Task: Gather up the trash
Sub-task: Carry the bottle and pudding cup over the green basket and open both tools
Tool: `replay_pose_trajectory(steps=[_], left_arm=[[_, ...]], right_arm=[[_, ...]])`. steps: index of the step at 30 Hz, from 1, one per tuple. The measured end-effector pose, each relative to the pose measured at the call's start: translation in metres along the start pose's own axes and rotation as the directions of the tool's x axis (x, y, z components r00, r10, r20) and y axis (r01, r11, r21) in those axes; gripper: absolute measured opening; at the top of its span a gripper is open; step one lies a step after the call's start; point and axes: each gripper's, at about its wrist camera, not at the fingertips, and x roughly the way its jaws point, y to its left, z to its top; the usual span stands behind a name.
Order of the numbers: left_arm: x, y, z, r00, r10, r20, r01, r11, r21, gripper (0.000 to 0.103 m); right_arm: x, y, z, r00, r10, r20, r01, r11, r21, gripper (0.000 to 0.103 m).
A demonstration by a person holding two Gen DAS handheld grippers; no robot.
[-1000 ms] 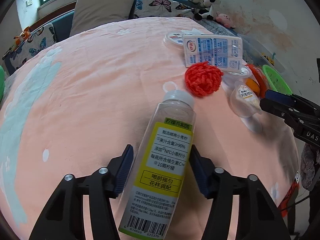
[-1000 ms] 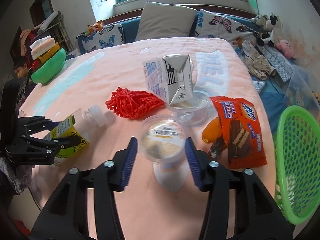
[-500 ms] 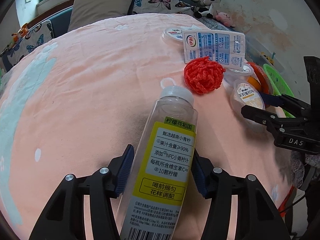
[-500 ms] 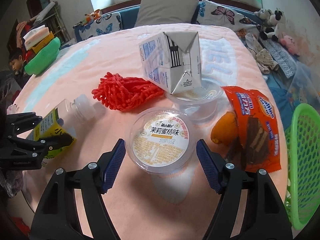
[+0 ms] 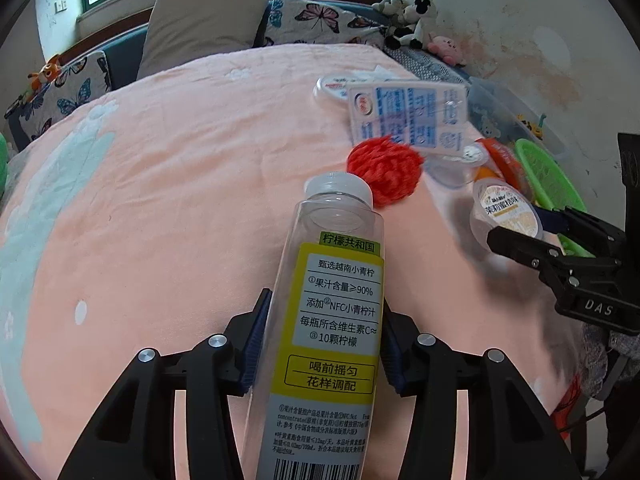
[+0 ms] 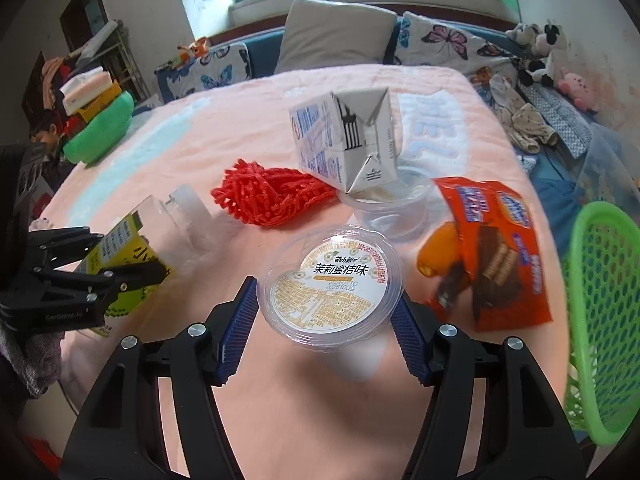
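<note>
On the left of the pink blanket (image 6: 280,400) the left gripper (image 5: 320,344) has just been closing and its blue pads now sit against both sides of the clear bottle (image 5: 336,320), clamped over the yellow label; the bottle's white cap points away toward the red mesh net (image 5: 386,174). To do this well, I would keep that squeeze low on the flat label sides rather than nearer the rounded shoulder — an empty plastic bottle will likely flex and slip if gripped lightly. Just right of the net, in the middle, a milk carton (image 6: 348,144) leans tilted on the rim of an open clear cup (image 6: 386,210), so any sweep past it could tip it. Nearer, the right gripper (image 6: 324,316) has just been closing around the lidded pudding cup (image 6: 332,284); the pads appear to touch its rim on both sides, so I read it as gripped, though only by the thin lip. A firmer hold would come from seating the pads on the cup wall below the lid. Further right lie an orange snack wrapper (image 6: 500,248) with a small orange piece (image 6: 436,256) beside it, and at the far right edge the green basket (image 6: 600,300) — the likely place for everything, so lift each item clear before carrying it over the wrapper.
</note>
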Motion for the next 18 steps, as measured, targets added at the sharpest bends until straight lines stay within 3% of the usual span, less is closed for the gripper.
replay_pose_trajectory(steps=[10,18], left_arm=[[-0.031,-0.055,0.012,0.995,-0.073,0.075,0.068,0.996,0.062,0.047],[-0.030,-0.121,0.035,0.987,-0.134,0.088,0.124,0.986,0.116,0.047]], right_arm=[[-0.064,-0.030,-0.018,0.996,-0.029,0.086,0.023,0.998,0.061,0.064],[-0.108,-0.092,-0.032,0.985,-0.123,0.120,0.108,0.986,0.127,0.064]])
